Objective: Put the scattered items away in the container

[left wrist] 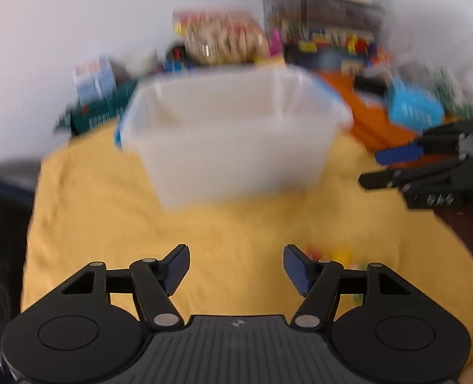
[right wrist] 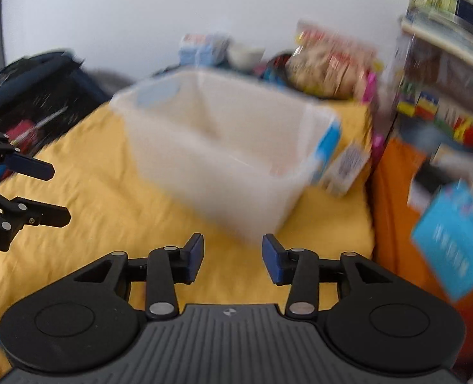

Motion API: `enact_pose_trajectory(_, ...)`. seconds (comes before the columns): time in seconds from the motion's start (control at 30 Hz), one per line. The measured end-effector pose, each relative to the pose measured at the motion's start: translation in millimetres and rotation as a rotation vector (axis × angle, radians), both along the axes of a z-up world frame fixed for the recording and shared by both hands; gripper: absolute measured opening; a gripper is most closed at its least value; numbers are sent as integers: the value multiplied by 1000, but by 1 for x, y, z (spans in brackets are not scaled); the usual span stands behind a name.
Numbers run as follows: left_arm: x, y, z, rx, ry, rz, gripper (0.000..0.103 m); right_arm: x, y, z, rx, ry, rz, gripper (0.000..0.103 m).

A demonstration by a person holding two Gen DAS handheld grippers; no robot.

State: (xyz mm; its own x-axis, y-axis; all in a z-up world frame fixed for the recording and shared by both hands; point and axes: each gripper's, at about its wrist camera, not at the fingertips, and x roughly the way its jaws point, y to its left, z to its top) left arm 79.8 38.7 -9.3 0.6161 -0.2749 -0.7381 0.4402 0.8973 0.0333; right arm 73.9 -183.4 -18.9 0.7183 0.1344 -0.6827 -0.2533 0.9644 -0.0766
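Yellow cloth [left wrist: 108,224]; blurry container [left wrist: 236,134] beyond jaws.

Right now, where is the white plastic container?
The white container stands on the yellow cloth, centre of both views, ahead of both open tools, with clutter behind it.

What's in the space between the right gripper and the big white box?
Only bare yellow cloth lies between the right gripper and the white container. The right wrist view shows it, though blurred.
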Motion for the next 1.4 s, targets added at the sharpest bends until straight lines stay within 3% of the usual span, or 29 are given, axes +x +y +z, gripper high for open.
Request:
enact_pose_trajectory(0.13,-32,11,-25,-54,127,-16,68,-28,0,-26,16,99,41,43)
enact_pose_trajectory(0.23,-54,7,-31,-123,165,-81,68,-41,1,-42,28,155,55,38)
enact_pose_trajectory(0.43,-72,-34,-41,-49,171,-194,68,-23,-1,-47,138,174,-10,39)
enact_pose_trajectory(0.53,-72,-46,-51,-34,194,-166,66,-6,-5,-59,254,236,-38,39)
enact_pose_trajectory(0.67,-70,-40,-61,-22,229,-101,56,-3,3,-75,259,322,-25,36)
enact_pose_trajectory(0.8,-67,-29,-62,-63,230,-61,34,-35,6,-65,191,268,67,25)
enact_pose_trajectory(0.93,-62,-30,-66,-59,215,-53,33,-70,1,-55,140,179,83,23)
enact_pose_trajectory(1.13,-63,-37,-61,29,156,-95,33,-94,-3,-59,114,232,107,23)
enact_pose_trajectory(1.27,-58,-34,-62,17,159,-88,32,-93,-8,-55,119,219,90,25)
enact_pose_trajectory(1.4,-56,-32,-60,26,139,-77,32,-75,-15,-29,183,115,79,31)
